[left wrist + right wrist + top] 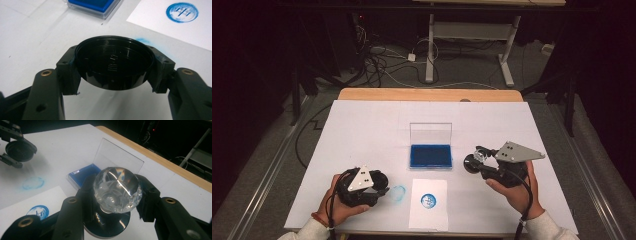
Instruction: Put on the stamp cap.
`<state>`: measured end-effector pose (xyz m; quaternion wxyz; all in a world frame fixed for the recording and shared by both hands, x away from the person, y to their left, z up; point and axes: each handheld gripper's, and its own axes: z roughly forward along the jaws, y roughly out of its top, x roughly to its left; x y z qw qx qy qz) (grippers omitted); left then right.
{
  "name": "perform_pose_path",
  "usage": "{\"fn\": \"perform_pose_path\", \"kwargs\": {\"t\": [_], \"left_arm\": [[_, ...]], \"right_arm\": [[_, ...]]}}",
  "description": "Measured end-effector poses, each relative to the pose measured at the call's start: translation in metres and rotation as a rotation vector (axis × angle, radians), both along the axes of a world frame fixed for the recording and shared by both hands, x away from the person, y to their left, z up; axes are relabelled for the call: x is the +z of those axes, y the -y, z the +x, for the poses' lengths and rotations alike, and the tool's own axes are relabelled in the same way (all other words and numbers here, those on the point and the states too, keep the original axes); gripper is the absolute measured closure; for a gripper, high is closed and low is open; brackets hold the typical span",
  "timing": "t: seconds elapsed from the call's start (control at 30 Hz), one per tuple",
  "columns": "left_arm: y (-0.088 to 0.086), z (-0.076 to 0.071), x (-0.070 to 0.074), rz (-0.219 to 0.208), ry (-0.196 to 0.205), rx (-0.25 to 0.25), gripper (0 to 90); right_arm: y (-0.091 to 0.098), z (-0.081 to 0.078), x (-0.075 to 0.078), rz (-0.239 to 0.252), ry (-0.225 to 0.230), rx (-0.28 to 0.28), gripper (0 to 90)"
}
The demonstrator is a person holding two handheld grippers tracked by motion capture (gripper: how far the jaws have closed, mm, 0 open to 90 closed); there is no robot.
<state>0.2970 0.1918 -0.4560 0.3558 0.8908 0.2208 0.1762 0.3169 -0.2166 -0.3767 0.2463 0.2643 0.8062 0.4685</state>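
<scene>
From the high view, a sheet of white paper (428, 204) at the six o'clock edge of the white-topped table (362, 130) already bears one round blue stamp print (428, 201), and a fainter blue smudge ring (398, 194) marks the bare table just beside the paper at its nine o'clock. The open blue ink pad in its clear hinged case (430, 155) sits at twelve o'clock from the paper. The left gripper (379, 189) rests at about eight o'clock on the table, the right gripper (473, 162) at about four o'clock, just to the three o'clock side of the pad. In the left gripper view, the jaws are clamped from both sides on a round black plastic cap (113, 65), its hollow facing the camera, held above the table with the print at one o'clock. In the right gripper view, the jaws are closed around the stamp's faceted clear crystal knob (117, 188), which stands on a round black stamp base (107, 222); whether the base touches the table I cannot tell. By my reading the stamping itself is done, since the paper carries its mark; what looks left is bringing cap and stamp together and perhaps closing the pad's lid.
</scene>
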Motion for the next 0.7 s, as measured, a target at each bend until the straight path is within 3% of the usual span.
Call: {"fn": "perform_pose_path", "kwargs": {"t": [0.37, 0.7], "left_arm": [[0.030, -0.001, 0.009, -0.044, -0.007, -0.079, 36.5], [0.055, -0.002, 0.008, -0.067, -0.031, -0.152, 36.5]], "right_arm": [[-0.021, -0.010, 0.007, 0.040, 0.002, 0.079, 57.0], [-0.048, -0.014, 0.005, 0.035, -0.005, 0.149, 57.0]]}}
